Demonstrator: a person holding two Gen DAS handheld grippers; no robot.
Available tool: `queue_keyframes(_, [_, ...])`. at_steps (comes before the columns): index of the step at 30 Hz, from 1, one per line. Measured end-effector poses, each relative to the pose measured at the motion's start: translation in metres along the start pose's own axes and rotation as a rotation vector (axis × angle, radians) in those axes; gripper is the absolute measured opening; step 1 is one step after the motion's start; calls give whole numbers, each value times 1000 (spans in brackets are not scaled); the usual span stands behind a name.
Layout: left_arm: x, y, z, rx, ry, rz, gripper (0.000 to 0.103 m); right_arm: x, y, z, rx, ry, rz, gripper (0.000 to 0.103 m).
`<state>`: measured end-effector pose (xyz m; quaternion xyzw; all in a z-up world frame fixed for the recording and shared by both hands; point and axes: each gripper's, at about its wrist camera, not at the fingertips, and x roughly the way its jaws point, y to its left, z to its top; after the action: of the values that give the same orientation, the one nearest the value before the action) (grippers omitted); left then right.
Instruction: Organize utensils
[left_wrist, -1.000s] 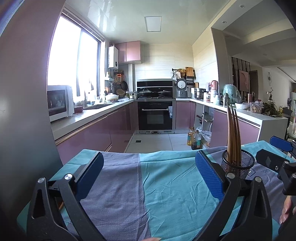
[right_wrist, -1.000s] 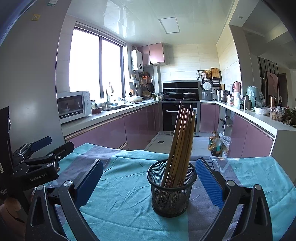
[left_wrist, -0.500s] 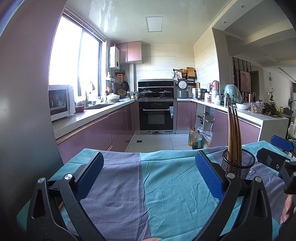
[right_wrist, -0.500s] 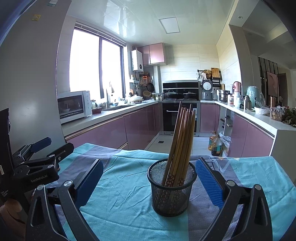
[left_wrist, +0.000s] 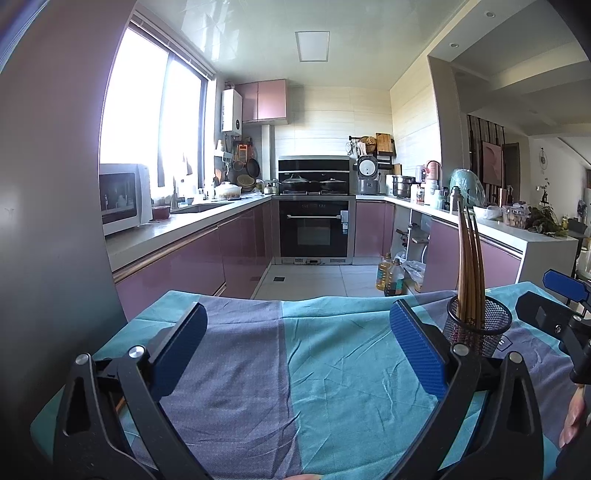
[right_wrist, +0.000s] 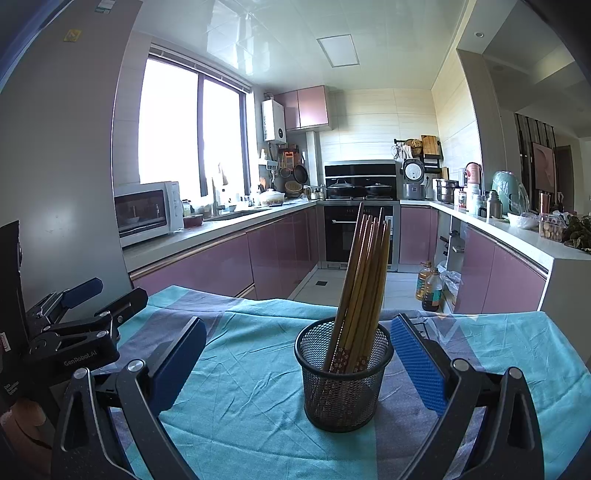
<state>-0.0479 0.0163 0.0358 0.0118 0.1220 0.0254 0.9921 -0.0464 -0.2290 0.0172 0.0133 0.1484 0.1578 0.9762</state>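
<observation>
From the left wrist view, the left tongs (left_wrist: 295, 347) hovered level and spread apart over the cloth-covered counter (left_wrist: 332, 369), one mesh cup (left_wrist: 476, 328) just beyond their right finger; from the right wrist view, the right tongs (right_wrist: 297, 362) stood apart, flanking that cup (right_wrist: 341, 373), which held one bundle of chopsticks (right_wrist: 364, 280).

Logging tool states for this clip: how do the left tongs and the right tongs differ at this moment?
The left tongs frame only bare teal and purple tablecloth, while the right tongs have the black mesh holder of chopsticks standing between their pads. For the left tongs, that holder sits off to the right, beyond the right-hand pad. Both are wide open and gripping nothing.
</observation>
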Motion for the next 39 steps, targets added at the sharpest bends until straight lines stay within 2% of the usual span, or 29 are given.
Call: queue_keyframes(39, [2,-1,-3,-1,8,1,97,4,1,-2,10,7,-2,96])
